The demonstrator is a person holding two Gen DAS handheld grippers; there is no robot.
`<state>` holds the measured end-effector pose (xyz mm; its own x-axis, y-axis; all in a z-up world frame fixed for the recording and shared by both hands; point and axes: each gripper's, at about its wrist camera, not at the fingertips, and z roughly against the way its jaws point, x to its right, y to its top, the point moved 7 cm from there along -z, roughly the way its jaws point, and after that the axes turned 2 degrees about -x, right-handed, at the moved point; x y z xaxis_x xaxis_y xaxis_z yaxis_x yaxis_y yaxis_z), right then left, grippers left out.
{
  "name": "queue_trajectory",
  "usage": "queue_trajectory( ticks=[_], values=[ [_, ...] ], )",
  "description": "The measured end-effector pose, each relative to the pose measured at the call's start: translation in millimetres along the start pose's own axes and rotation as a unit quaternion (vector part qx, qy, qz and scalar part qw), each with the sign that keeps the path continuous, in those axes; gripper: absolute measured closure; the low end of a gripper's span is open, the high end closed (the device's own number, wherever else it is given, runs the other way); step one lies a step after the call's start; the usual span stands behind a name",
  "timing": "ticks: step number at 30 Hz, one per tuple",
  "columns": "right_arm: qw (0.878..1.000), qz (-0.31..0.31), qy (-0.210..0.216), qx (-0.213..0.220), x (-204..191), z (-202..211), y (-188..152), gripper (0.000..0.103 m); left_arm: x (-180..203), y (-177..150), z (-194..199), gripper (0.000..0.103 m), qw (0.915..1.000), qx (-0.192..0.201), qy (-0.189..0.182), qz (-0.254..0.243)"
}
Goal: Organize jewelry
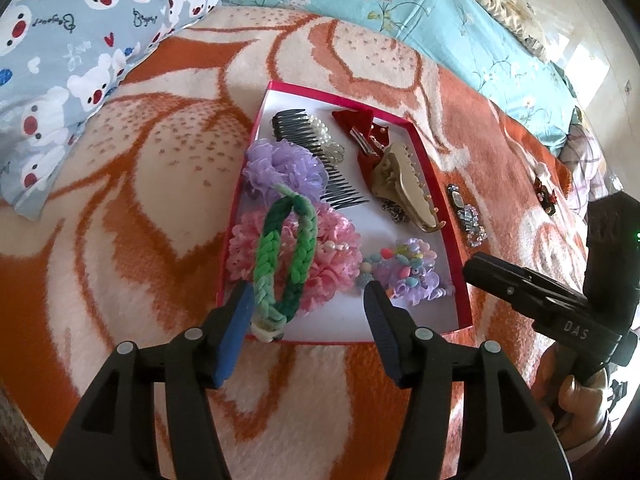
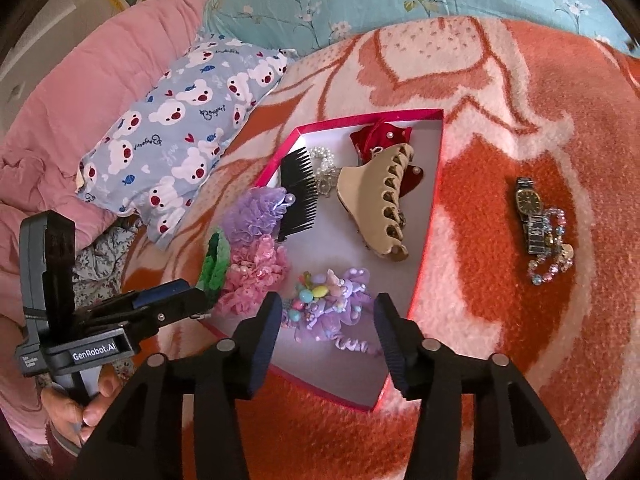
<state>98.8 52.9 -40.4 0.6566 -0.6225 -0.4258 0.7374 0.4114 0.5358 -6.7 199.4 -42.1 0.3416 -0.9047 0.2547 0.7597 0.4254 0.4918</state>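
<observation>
A red-rimmed box (image 1: pixel 320 97) with a white floor lies on the blanket. Inside are a black comb (image 1: pixel 316 148), a beige claw clip (image 1: pixel 404 184), a purple scrunchie (image 1: pixel 280 168), a pink scrunchie (image 1: pixel 336 256), a green braided band (image 1: pixel 280 256) and a beaded purple hair tie (image 1: pixel 408 272). My left gripper (image 1: pixel 307 287) is open over the box's near edge, the band's pale end beside its left pad, ungripped. My right gripper (image 2: pixel 328 298) is open above the hair tie (image 2: pixel 336 304). A watch (image 2: pixel 530 204) and bead bracelet (image 2: pixel 554 256) lie outside the box (image 2: pixel 368 119).
The box sits on an orange-and-cream blanket (image 1: pixel 168 184) on a bed. A bear-print pillow (image 1: pixel 60 60) lies at the left and a teal floral quilt (image 1: pixel 440 16) behind. A small dark red item (image 1: pixel 546 196) rests on the blanket at the far right.
</observation>
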Motion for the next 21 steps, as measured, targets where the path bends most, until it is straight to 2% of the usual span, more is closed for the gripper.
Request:
queue_trajectory(
  ticks=[4,8,9,10,11,16,21],
  values=[
    [1.0,-0.001,-0.004,0.003,2.5,7.7,-4.5,0.046,-4.3,-5.1,3.3,0.041,0.9999,-0.001,0.007,0.009],
    [1.0,0.0,-0.008,0.013,4.6,17.8,-8.4,0.04,-9.2,-10.9,7.3,0.025,0.9996,-0.001,0.016,0.022],
    [1.0,0.0,-0.01,0.014,5.6,19.5,-9.5,0.033,-10.5,-12.4,8.1,0.02,0.9995,-0.001,0.019,0.026],
    [1.0,0.0,-0.012,0.016,6.7,21.6,-11.2,0.025,-11.1,-13.4,8.9,0.02,0.9994,0.0,0.02,0.028],
    [1.0,0.001,-0.013,0.018,7.3,23.5,-12.8,0.024,-11.7,-14.6,9.7,0.02,0.9993,0.0,0.02,0.031],
    [1.0,0.006,-0.02,0.017,9.2,29.0,-21.4,0.018,-14.1,-19.8,10.4,0.019,0.9986,-0.007,0.017,0.049],
    [0.999,0.016,-0.037,0.017,8.5,34.6,-27.4,0.014,-19.5,-27.4,13.5,0.018,0.9979,-0.009,0.03,0.057]
  ],
)
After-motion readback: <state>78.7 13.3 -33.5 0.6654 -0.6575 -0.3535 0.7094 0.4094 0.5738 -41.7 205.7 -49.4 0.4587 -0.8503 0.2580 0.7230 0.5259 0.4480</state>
